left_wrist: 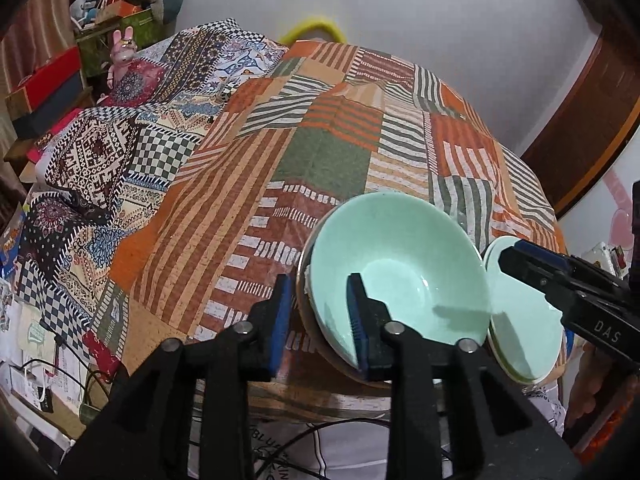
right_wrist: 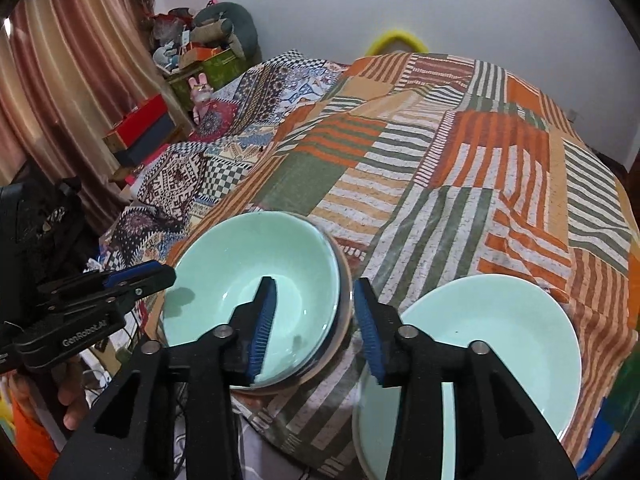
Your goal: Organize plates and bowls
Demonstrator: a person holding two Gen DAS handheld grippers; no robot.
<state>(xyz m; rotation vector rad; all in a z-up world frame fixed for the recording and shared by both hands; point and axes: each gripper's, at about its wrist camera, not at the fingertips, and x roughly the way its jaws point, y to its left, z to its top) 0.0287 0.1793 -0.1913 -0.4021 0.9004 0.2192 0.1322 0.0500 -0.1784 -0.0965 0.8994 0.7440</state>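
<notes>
We were in a lived-in bedroom at home: a bed point(right_wrist: 460, 168) spread with a striped patchwork cover filled the room, a second patterned quilt point(left_wrist: 120, 152) lay beside it, and a curtain point(right_wrist: 72, 80) hung at the left. Stacked boxes point(right_wrist: 140, 132) and a pink rabbit toy point(left_wrist: 125, 54) (perched among clutter) crowded the corner.

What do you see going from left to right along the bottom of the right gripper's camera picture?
Left gripper → mint bowl → right gripper → mint plate.
</notes>
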